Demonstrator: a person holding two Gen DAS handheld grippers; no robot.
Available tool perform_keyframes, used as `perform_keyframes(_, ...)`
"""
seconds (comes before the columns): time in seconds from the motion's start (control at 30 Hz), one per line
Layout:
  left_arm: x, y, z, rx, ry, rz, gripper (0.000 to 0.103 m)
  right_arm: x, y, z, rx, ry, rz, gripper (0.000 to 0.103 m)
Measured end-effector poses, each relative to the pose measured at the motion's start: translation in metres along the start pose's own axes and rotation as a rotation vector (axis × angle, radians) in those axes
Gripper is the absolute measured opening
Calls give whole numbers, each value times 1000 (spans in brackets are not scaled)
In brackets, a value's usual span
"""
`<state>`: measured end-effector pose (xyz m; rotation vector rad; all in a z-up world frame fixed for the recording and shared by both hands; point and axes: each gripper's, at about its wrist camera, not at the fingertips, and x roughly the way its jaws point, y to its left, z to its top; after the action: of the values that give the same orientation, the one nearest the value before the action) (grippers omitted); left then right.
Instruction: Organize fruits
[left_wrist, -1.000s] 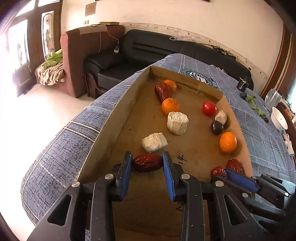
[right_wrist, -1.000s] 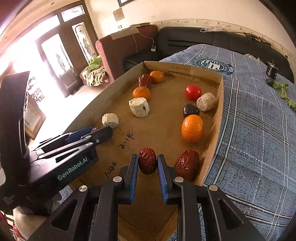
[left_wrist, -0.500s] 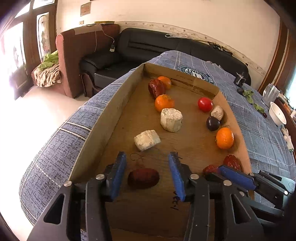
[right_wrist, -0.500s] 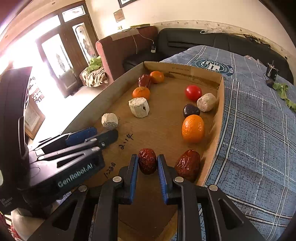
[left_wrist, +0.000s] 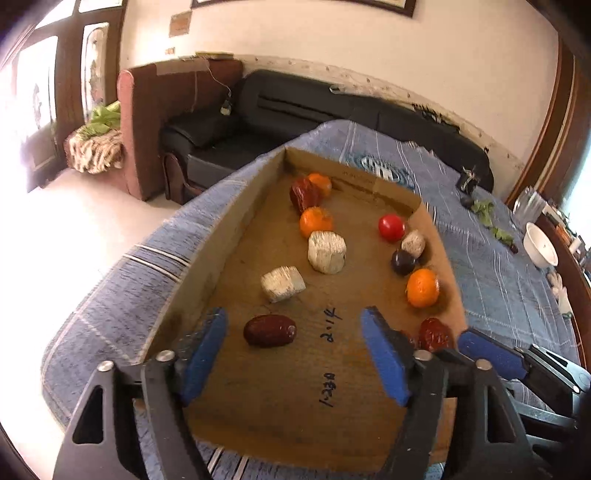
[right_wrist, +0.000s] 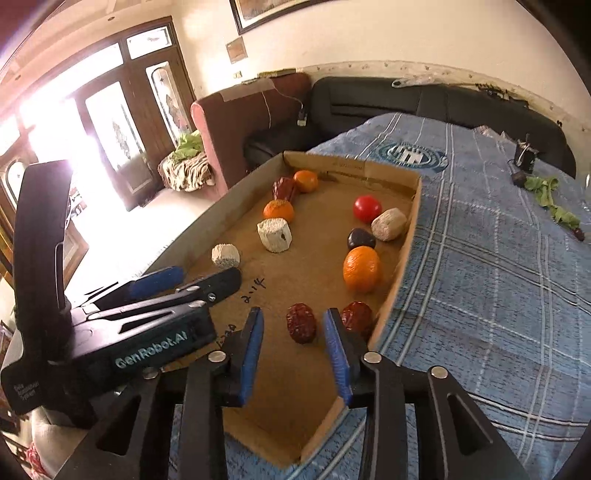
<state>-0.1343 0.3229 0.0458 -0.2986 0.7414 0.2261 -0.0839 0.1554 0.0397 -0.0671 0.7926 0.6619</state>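
Observation:
A shallow cardboard tray (left_wrist: 207, 258) on a blue cloth holds fruits in two rows. My left gripper (left_wrist: 293, 319) is open; a dark red date (left_wrist: 269, 330) lies on the tray floor between its fingers, nearer the left one. My right gripper (right_wrist: 293, 325) is open around another red date (right_wrist: 301, 322), which rests on the tray beside a second date (right_wrist: 356, 314). Left row: two white chunks (left_wrist: 282, 283), an orange (left_wrist: 315, 220), a date, an orange. Right row: an orange (right_wrist: 361, 268), a dark plum (right_wrist: 360, 238), a white chunk, a red tomato (right_wrist: 366, 208).
The tray (right_wrist: 404, 258) has low walls on all sides. A blue plaid cloth (right_wrist: 498, 277) covers the table to the right, with green leaves (right_wrist: 546, 195) and a white bowl (left_wrist: 539, 249) far right. A sofa and an armchair stand behind.
Both grippers let go of their dates and opened; the dates now rest on the tray. The left gripper pulled back and rose a little.

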Motion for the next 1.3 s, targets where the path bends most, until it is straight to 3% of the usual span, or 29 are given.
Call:
perform_keyframes(0.1,-16,1,1,-14,-37,15,81,-14,-4,-3,10,-31,-8,50)
perform_keyframes(0.27,-47,-4,-1,-23,-124,88,83,-40,-14,-12,30,-78,-34,52)
perform_keyframes(0.33,-61,-7,-3,-26,-180,132,85,-50,-18,-17,34,-95,-60,54)
perform_keyframes(0.5,-112,-16,-17,-61,-397,252,103,-69,-23,-30,16,-132,-145,62)
perform_keyframes(0.63,-141,-20,-29,-91,-503,326,103,-80,-27,-41,25,-141,-155,62)
perform_keyframes(0.73,-147,-24,-30,-78,-502,387,103,-85,-26,-45,26,-148,-149,62)
perform_keyframes(0.9,-146,-33,-33,-54,-479,403,103,-91,-23,-50,19,-161,-160,66)
perform_keyframes(1.03,-140,-46,-40,-3,-473,457,103,-92,-31,-53,39,-155,-169,66)
perform_keyframes(1.3,-117,-50,-47,14,-330,363,103,-91,-43,-59,75,-139,-179,67)
